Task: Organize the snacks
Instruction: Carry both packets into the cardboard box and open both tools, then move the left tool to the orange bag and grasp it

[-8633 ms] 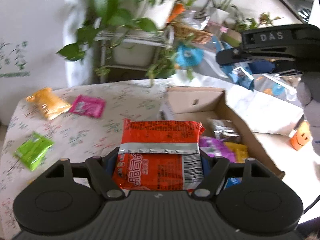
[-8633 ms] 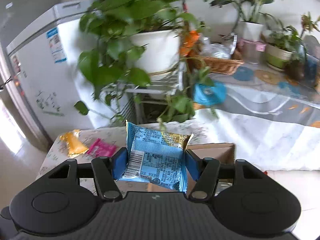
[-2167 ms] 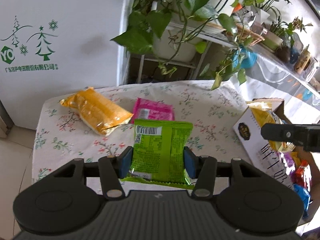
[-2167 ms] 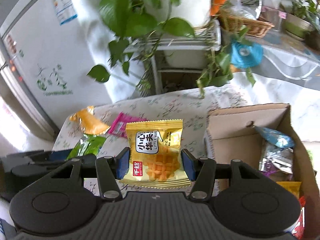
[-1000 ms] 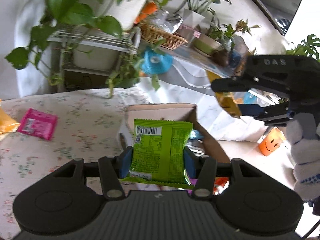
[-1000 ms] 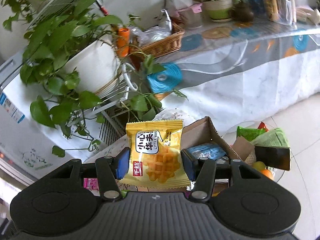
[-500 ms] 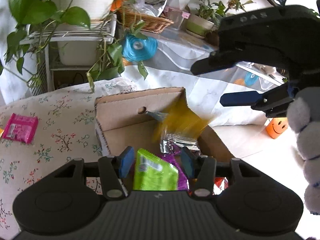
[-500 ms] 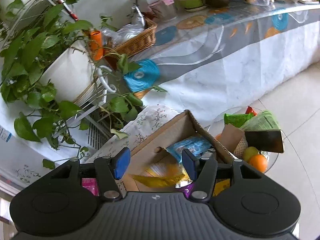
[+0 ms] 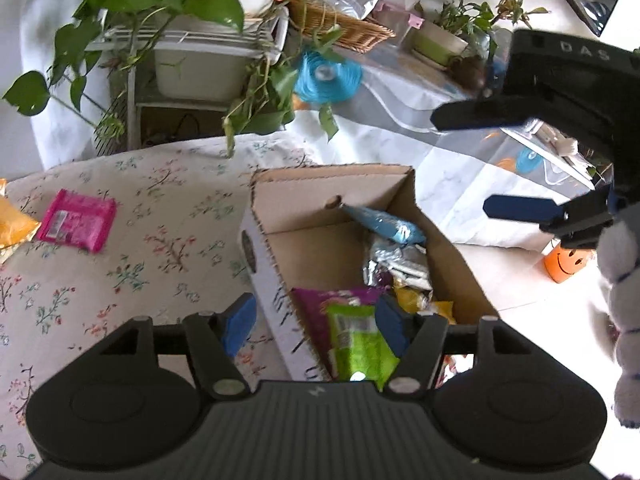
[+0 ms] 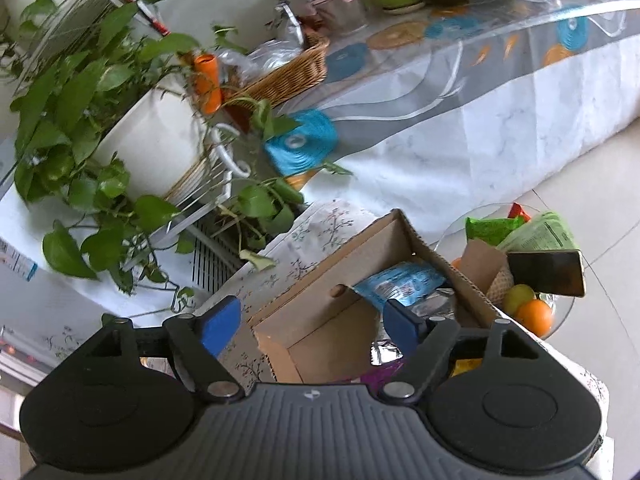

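Observation:
My left gripper (image 9: pixel 316 322) hovers over the near end of the open cardboard box (image 9: pixel 332 200), its jaws opening. The green snack packet (image 9: pixel 358 344) lies loose in the box below it, free of both pads. Under and beyond it lie a purple packet (image 9: pixel 332 296), a silver one (image 9: pixel 392 264), a yellow one (image 9: pixel 416 300) and a blue one (image 9: pixel 384 226). My right gripper (image 10: pixel 312 324) hangs above the box (image 10: pixel 320 320), jaws opening with nothing between them; it shows in the left wrist view as the right gripper (image 9: pixel 496 164). A pink packet (image 9: pixel 78 224) and an orange packet (image 9: pixel 12 224) lie on the floral table.
Potted plants on a white rack (image 9: pixel 192 60) stand behind the table (image 9: pixel 160 240). A long counter with a wicker basket (image 10: pixel 288 72) runs at the back. To the right, a glass bowl (image 10: pixel 528 312) holds fruit, snacks and a dark phone. An orange smiley cup (image 9: pixel 566 262) sits on the floor.
Both grippers have let go. The green packet dropped from the left jaws into the box, and the yellow wafer packet fell from the right jaws into it. Both jaws stand wider.

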The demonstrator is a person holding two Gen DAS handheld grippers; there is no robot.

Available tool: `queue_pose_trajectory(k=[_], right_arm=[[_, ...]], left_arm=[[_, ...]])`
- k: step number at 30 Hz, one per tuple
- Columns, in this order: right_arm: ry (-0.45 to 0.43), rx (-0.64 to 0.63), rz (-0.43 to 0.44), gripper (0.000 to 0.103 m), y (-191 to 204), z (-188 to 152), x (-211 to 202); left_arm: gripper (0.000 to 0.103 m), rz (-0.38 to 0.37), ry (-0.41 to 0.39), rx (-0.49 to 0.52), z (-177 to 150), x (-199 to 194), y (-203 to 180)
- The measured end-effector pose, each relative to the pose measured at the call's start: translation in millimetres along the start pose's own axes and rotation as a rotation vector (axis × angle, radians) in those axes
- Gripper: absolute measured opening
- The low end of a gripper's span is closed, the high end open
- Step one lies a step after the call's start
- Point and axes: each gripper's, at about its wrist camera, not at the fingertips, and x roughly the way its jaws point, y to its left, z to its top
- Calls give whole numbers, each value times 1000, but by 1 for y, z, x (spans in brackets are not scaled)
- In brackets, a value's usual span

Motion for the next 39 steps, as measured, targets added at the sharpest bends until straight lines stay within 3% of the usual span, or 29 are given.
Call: queue_pose_trajectory(k=[4, 13, 16, 26, 32, 39], right_arm=[[12, -41, 12, 84, 9, -3, 4], [2, -199, 3, 87, 38, -16, 10], [0, -256, 5, 89, 50, -21, 13], [13, -360, 61, 92, 72, -36, 22], [32, -421, 68, 92, 85, -48, 31], [63, -471, 76, 92, 96, -60, 40]], left_arm=[[65, 8, 12, -12, -1, -7, 14], [68, 122, 11, -76, -2, -26, 77], [76, 167, 1, -105, -2, -32, 99], [82, 297, -58, -242, 17, -49, 173], [83, 373, -93, -346, 35, -40, 217], [83, 392, -110, -467, 47, -18, 252]])
